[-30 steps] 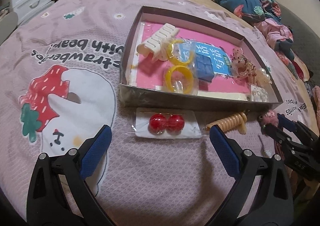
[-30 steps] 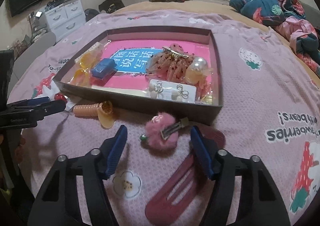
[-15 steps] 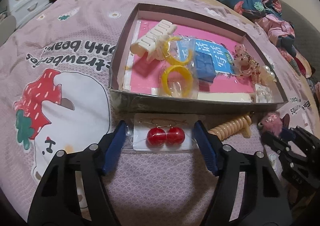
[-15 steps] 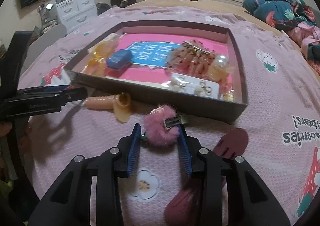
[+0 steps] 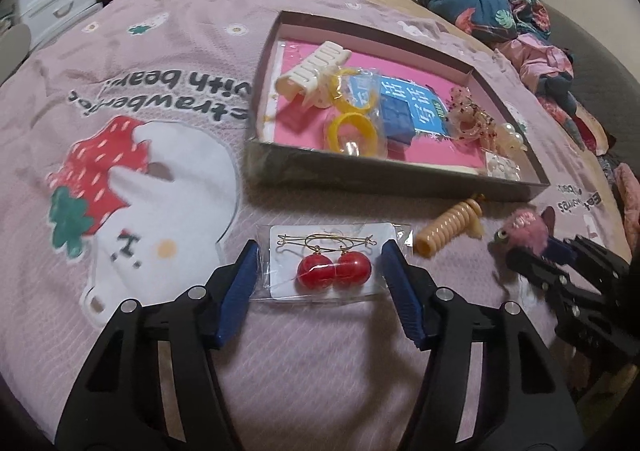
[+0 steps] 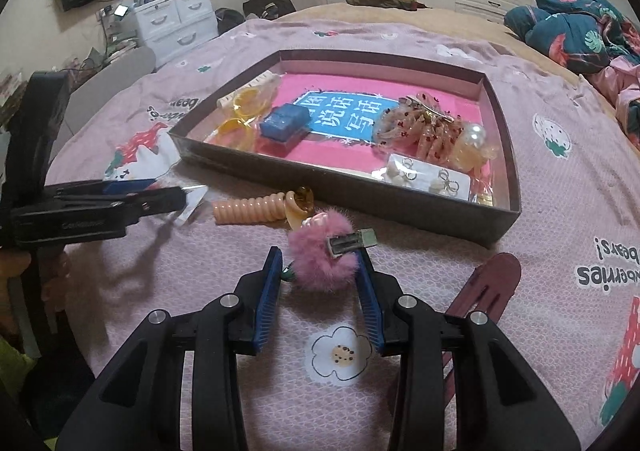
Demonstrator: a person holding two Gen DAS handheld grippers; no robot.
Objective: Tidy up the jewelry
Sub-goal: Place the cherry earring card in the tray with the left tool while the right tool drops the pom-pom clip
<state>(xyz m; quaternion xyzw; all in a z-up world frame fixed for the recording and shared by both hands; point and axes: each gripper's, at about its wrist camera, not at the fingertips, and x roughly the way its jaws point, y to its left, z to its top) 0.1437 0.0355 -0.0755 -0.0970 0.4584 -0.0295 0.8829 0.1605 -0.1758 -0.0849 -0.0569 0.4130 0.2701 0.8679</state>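
Warm, rather dim indoor light falls from above on a pink bedspread point(image 5: 168, 51), and both fisheye views bend it into a dome with black corners. Soft shadows spread beneath the left gripper point(image 6: 188, 197) and along the near wall of the tray point(image 6: 400, 207), while clear wrapping around the red earrings point(image 5: 334, 271) and the pearls point(image 6: 474, 135) in the tray catches small white glints. The left wrist picture is smeared with motion blur, strongest over the strawberry print point(image 5: 100, 167), while the right wrist view stays sharper but grainy.
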